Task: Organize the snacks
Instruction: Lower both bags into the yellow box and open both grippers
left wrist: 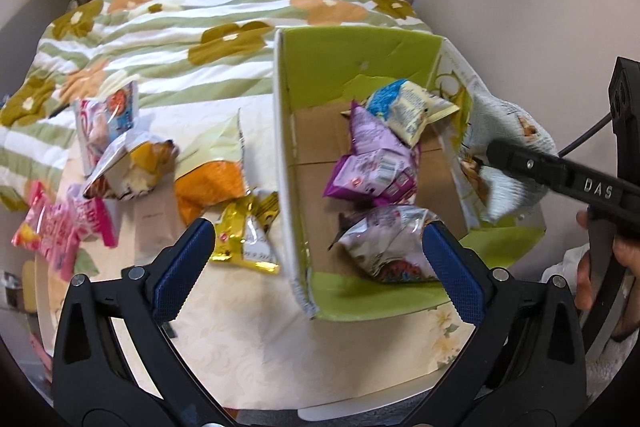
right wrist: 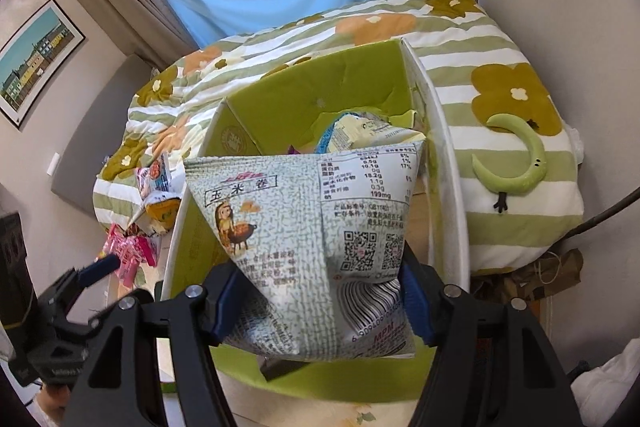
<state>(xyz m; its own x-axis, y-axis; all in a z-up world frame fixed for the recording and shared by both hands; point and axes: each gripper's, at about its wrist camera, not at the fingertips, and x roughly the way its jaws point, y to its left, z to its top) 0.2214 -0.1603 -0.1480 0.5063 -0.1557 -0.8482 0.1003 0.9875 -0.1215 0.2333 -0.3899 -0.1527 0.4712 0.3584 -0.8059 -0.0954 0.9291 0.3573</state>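
A green-lined cardboard box [left wrist: 344, 63] stands on the table, also in the right wrist view [right wrist: 320, 83]. Inside lie a purple snack bag [left wrist: 372, 163], a blue-and-yellow bag [left wrist: 408, 111] and a silver-purple bag [left wrist: 384, 239]. My right gripper [right wrist: 316, 303] is shut on a pale grey-green corn snack bag [right wrist: 304, 219] and holds it above the box's right wall; the bag also shows in the left wrist view [left wrist: 508, 147]. My left gripper [left wrist: 316, 259] is open and empty above the box's near left corner. Loose snacks lie left of the box: a gold bag [left wrist: 248, 235], an orange bag [left wrist: 208, 179], pink packets [left wrist: 60, 227].
A floral quilted bed [left wrist: 160, 39] lies behind the table. A green crescent plush [right wrist: 520, 159] rests on the bed right of the box. Curtains and a window stand at the back. More snack bags [left wrist: 116, 143] lie at the far left of the cream tablecloth [left wrist: 248, 339].
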